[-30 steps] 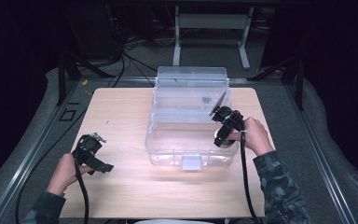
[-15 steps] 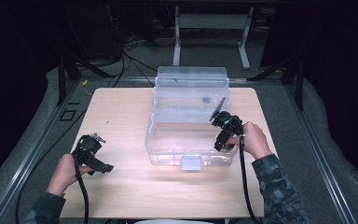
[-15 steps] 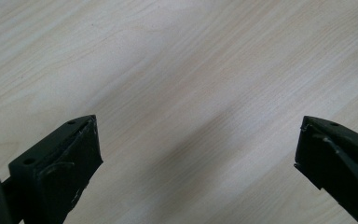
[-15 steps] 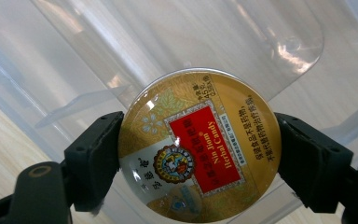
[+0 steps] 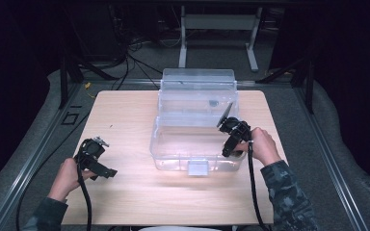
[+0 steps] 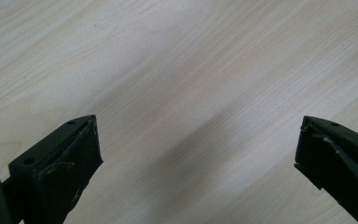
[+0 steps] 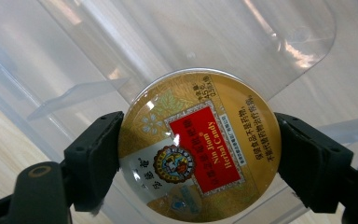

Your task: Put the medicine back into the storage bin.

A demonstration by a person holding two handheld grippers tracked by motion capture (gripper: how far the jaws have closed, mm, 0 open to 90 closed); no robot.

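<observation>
A round gold candy tin (image 7: 198,148) with a red label is clamped by its edges between the jaws of my right gripper (image 7: 198,149). In the high view that right gripper (image 5: 229,148) hangs over the right end of a clear plastic box (image 5: 173,159), jaws pointing down into it. The box's lid (image 5: 197,89) stands open at the back. Behind the tin, the right gripper view has the clear box wall (image 7: 74,56). My left gripper (image 5: 106,171) sits low at the table's left, open, and its jaws (image 6: 198,140) stand wide apart over bare wood.
The light wood table (image 5: 125,115) carries the box at its middle, with a white latch (image 5: 197,168) on its front. Black cables (image 5: 84,202) trail from both grippers toward the near edge. Dark floor and a metal stand (image 5: 217,21) lie beyond the table.
The right gripper has shifted slightly down and nearer with the tin, over the box's right end. The left gripper has stayed put.
</observation>
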